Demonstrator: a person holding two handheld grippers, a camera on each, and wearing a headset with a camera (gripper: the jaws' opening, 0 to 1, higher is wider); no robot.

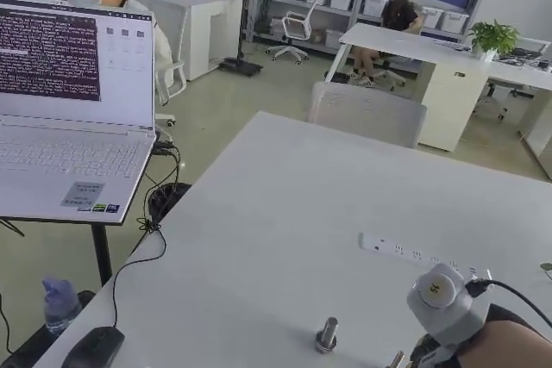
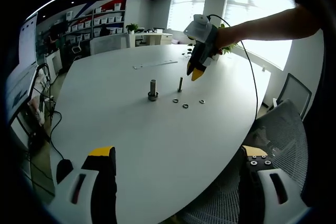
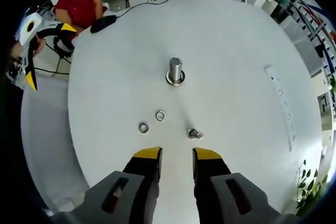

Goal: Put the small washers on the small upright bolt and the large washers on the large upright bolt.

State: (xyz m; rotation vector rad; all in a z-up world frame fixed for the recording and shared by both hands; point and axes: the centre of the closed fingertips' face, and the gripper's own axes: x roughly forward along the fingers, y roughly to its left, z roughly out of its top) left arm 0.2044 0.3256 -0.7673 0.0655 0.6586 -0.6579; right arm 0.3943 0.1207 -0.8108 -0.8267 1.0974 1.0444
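White tabletop (image 3: 236, 51) spreads under both of my claws, and the large bolt (image 3: 175, 71) stands upright near its middle. There is a ring around its foot, and I cannot tell whether it is a washer or part of the base. From my right gripper (image 3: 177, 155) I look almost straight down. Its yellow-tipped jaws are released, parted by a narrow gap with nothing between them, and the small bolt (image 3: 194, 134) stands upright just ahead of the right-hand tip. Two washers (image 3: 160, 115) lie flat on the table between the jaws and the large bolt, near each other but not touching. My left gripper (image 2: 178, 153) hangs at the table's edge, jaws spread wide and empty. In its view the right gripper hovers just above the small bolt, and three washers lie loose in a short row on the near side of the two bolts; I cannot tell large from small. A power strip (image 1: 414, 253) lies well apart from the bolts, and in the head view a laptop (image 1: 73, 118) sits on a stand beside the table.
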